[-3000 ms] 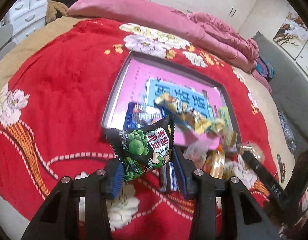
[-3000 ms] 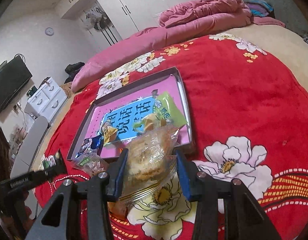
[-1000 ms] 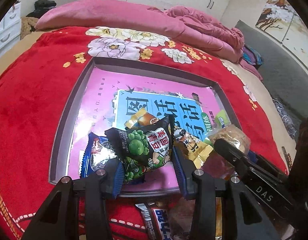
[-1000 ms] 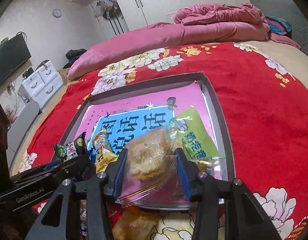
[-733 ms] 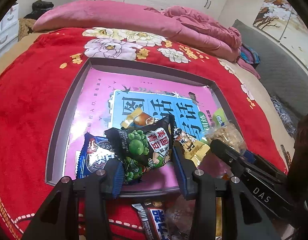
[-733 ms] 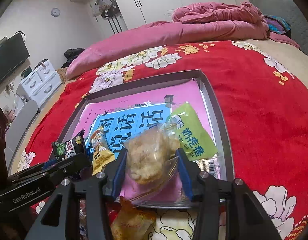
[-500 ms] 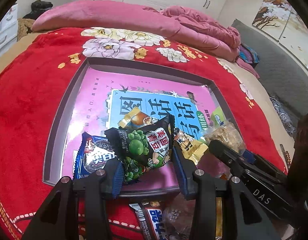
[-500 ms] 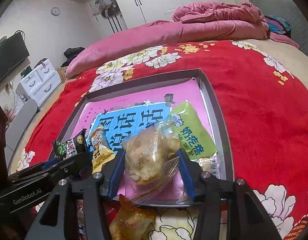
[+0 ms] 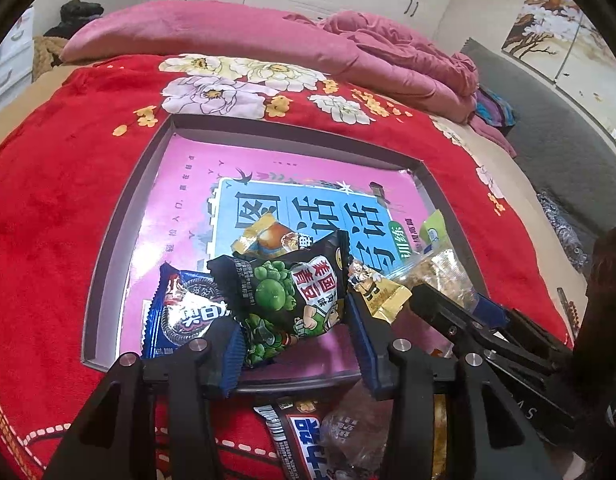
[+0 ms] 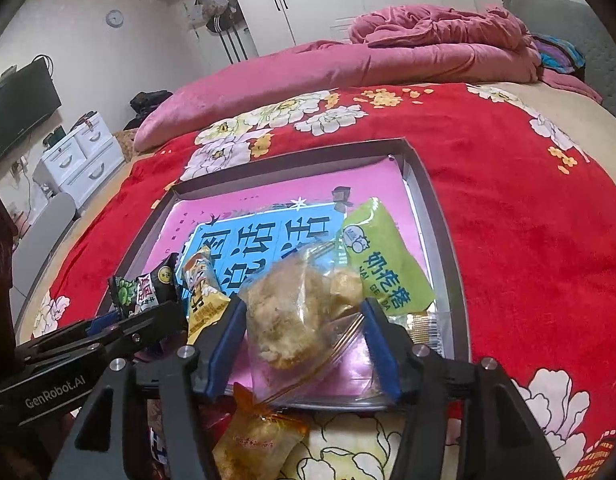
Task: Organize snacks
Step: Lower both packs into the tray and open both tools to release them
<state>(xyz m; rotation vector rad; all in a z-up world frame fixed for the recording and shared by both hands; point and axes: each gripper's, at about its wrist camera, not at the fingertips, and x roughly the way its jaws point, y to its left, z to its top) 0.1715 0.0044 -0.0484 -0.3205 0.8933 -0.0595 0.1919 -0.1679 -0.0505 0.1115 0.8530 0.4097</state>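
Note:
A shallow grey tray [image 9: 119, 216] with a pink and blue printed bottom lies on the red flowered bedspread. My left gripper [image 9: 295, 332] is shut on a black green-pea snack packet [image 9: 291, 292] over the tray's near edge. My right gripper [image 10: 303, 344] has opened; a clear bag of pale cookies [image 10: 291, 312] rests between its spread fingers on the tray [image 10: 440, 224]. In the tray lie a blue Oreo packet [image 9: 183, 312], a yellow packet [image 9: 267, 240] and a green packet [image 10: 384, 268].
Loose snacks lie on the bedspread in front of the tray: a dark bar wrapper [image 9: 303, 440] and an orange-wrapped cake [image 10: 259, 436]. Pink quilts [image 10: 348, 64] are piled behind. White drawers [image 10: 79, 156] stand left of the bed.
My right gripper's fingers have spread apart and the cookie bag has settled onto the tray. My left gripper still holds the pea packet, almost unmoved over the tray's near edge.

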